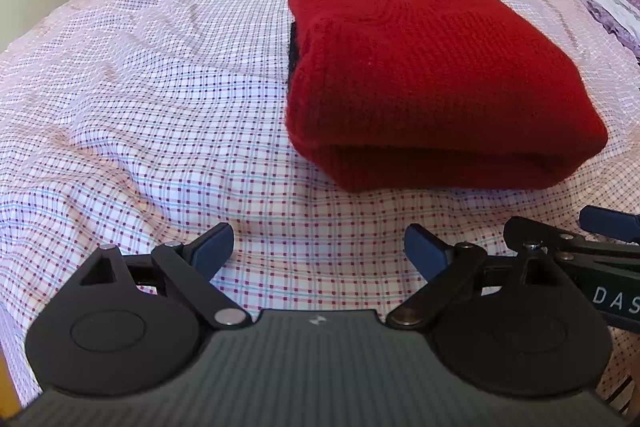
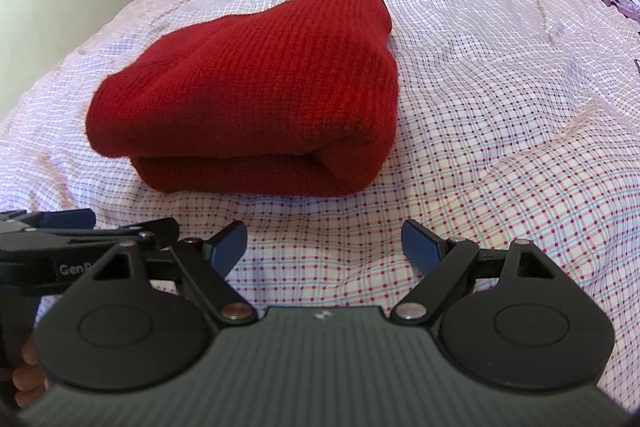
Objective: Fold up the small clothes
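A folded red sweater (image 1: 432, 83) lies on the checked bedsheet (image 1: 140, 87), upper right of the left view, its rounded fold edge facing the left gripper (image 1: 319, 251) and right gripper (image 2: 323, 247); both have jaws apart, holding nothing, bare sheet between

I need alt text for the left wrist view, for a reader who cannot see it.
A folded red knitted sweater lies on a checked bedsheet, ahead and right of the open, empty left gripper. Part of the right gripper shows at the right edge.
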A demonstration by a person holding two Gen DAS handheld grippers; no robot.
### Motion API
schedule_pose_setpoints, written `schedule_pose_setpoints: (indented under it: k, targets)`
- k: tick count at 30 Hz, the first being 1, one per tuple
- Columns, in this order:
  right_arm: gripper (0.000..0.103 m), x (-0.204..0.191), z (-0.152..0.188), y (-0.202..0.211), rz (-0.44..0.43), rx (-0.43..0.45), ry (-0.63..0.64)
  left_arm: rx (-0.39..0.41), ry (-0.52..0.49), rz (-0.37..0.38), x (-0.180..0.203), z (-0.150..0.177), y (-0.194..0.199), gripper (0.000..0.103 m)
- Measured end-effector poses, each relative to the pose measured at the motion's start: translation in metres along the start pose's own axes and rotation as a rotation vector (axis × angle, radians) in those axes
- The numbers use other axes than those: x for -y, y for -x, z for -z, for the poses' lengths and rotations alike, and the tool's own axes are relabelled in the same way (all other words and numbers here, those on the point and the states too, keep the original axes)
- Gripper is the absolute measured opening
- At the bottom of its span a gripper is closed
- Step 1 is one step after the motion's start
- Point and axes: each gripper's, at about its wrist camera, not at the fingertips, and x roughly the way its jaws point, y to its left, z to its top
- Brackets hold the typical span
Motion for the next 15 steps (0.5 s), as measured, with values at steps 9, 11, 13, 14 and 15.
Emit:
schedule_pose_setpoints:
  k: [9,11,13,14,15]
  targets:
    - [0.085,-0.0008,-0.0001,0.0027,0.002,0.004,-0.004,0.010,0.001,0.000,-0.0006,0.0038,0.0082,0.095]
    - [0.085,0.0003,-0.0002,0.0026,0.002,0.005,-0.005,0.011,-0.001,-0.002,0.0002,0.0043,0.0091,0.095]
    - [0.085,0.0002,-0.0002,0.0027,0.002,0.006,-0.005,0.011,-0.002,-0.004,0.0010,0.0048,0.0097,0.095]
    - [0.085,0.0005,0.0000,0.0029,0.002,0.007,-0.006,0.011,-0.002,-0.004,0.0013,0.0050,0.0095,0.095]
    - [0.085,0.0005,0.0000,0.0031,0.001,0.007,-0.007,0.010,-0.003,-0.004,0.0012,0.0049,0.0094,0.095]
